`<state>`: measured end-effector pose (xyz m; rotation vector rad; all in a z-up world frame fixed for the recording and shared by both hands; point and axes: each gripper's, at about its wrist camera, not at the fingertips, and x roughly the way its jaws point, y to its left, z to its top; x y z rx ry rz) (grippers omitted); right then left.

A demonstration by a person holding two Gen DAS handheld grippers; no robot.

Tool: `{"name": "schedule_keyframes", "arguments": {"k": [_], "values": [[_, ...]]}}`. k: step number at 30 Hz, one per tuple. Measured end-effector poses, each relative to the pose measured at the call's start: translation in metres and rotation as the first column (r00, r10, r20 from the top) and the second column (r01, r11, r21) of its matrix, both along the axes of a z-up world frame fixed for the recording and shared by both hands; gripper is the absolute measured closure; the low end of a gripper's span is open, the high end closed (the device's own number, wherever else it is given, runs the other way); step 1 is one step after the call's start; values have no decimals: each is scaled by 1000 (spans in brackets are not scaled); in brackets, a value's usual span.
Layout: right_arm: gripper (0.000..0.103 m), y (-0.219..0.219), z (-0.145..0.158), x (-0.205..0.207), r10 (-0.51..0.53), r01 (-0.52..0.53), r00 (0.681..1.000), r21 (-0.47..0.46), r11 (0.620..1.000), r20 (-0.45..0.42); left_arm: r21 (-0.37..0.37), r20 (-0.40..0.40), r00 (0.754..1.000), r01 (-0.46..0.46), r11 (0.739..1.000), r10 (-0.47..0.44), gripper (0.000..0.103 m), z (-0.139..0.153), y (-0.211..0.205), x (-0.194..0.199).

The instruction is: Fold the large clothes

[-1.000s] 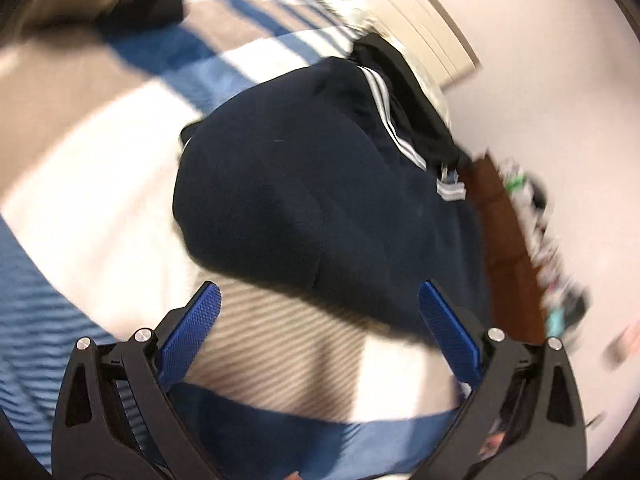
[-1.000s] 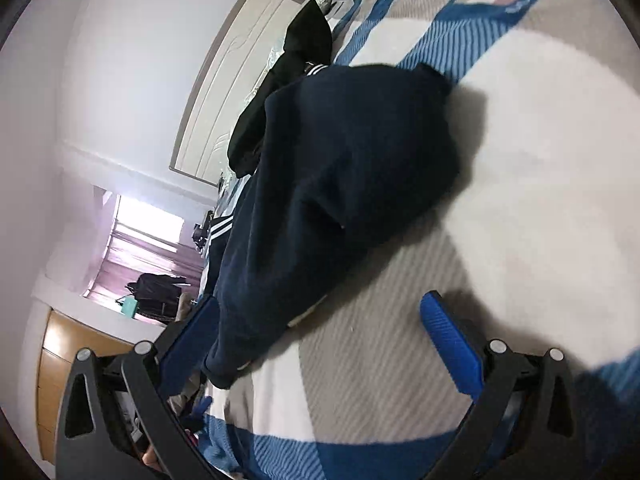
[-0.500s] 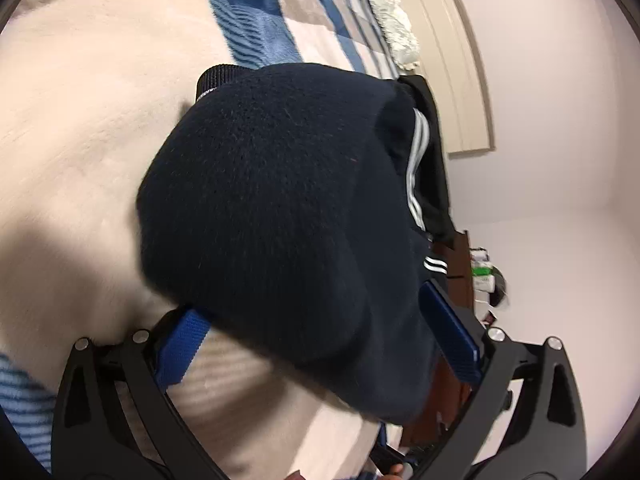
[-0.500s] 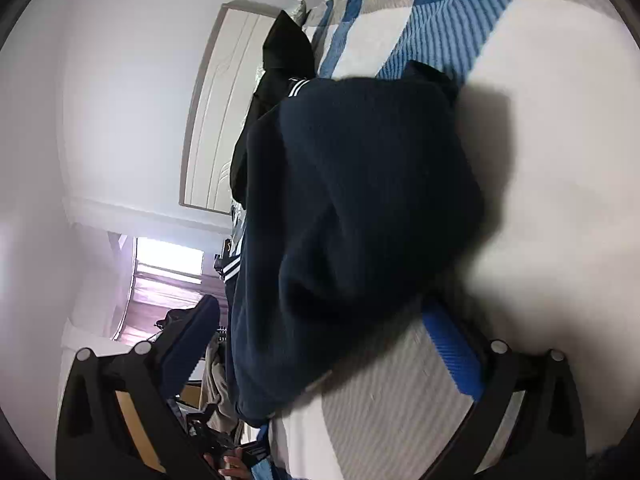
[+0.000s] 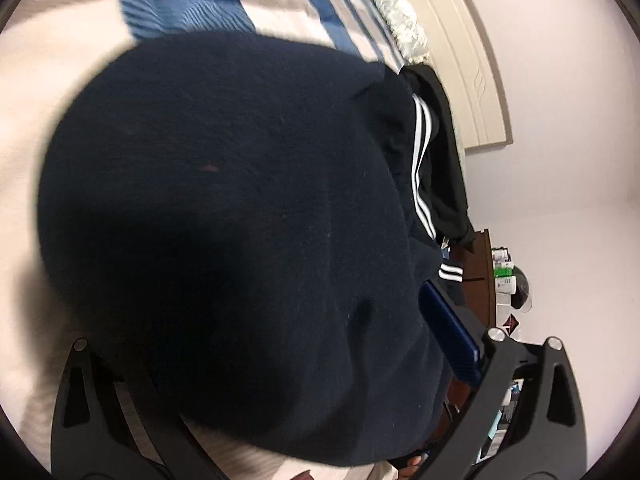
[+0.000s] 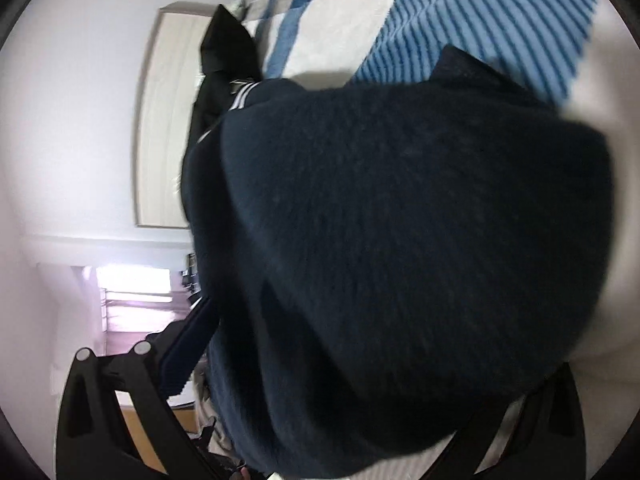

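Observation:
A dark navy fleece garment (image 5: 240, 208) with white stripes lies bunched on the bed and fills the left wrist view. It also fills the right wrist view (image 6: 400, 240). My left gripper (image 5: 280, 344) is open, its jaws wide on either side of a fold of the garment; only the right blue pad (image 5: 448, 340) shows. My right gripper (image 6: 380, 360) is open too, straddling the garment's other end; the left blue pad (image 6: 188, 352) shows, the right one is hidden by cloth.
The bed has a blue, white and beige blanket (image 5: 180, 4). A black garment (image 5: 444, 160) lies beyond the navy one by the cream headboard (image 5: 472, 60). A brown shelf with bottles (image 5: 500, 272) stands at the right. A window (image 6: 132, 292) shows at the left.
Both grippers have moved forward onto the navy garment, which now fills each view and lies between the open jaws, hiding one pad of each.

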<state>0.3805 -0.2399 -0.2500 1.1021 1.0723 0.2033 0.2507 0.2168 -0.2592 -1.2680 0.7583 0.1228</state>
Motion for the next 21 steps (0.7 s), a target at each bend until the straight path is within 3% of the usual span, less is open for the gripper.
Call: {"name": "schedule_keyframes", "arguments": {"k": [4, 5, 6, 8, 9, 11, 12, 17, 21], "values": [[4, 4, 4, -6, -13, 13, 1000, -36, 999, -2, -50, -40, 999, -18, 999, 16, 6, -11, 6, 10], [12, 4, 5, -9, -15, 15, 1000, -45, 999, 3, -68, -43, 999, -35, 997, 32, 6, -12, 8, 10], [31, 3, 7, -12, -17, 17, 1000, -70, 997, -3, -78, -35, 999, -43, 996, 40, 6, -10, 9, 9], [55, -3, 6, -18, -28, 28, 1000, -69, 997, 6, -83, -4, 999, -45, 996, 44, 8, -7, 8, 8], [61, -3, 8, -14, -26, 27, 1000, -60, 998, 14, -80, 8, 999, -38, 996, 39, 10, -5, 7, 8], [70, -3, 17, -17, 0, 3, 999, -60, 998, 50, -52, 12, 1000, -24, 998, 25, 35, 0, 6, 7], [73, -1, 28, -17, 26, -19, 996, -81, 997, 87, -23, -19, 999, -29, 999, 28, 66, 3, 8, 5], [77, 9, 70, -22, 83, -67, 981, -95, 993, 177, 20, 13, 999, 36, 999, -36, 73, 20, 13, 6], [80, 16, 108, -29, 121, -97, 964, -111, 989, 235, 84, 69, 995, 70, 994, -76, 78, 56, 17, 3]]}}
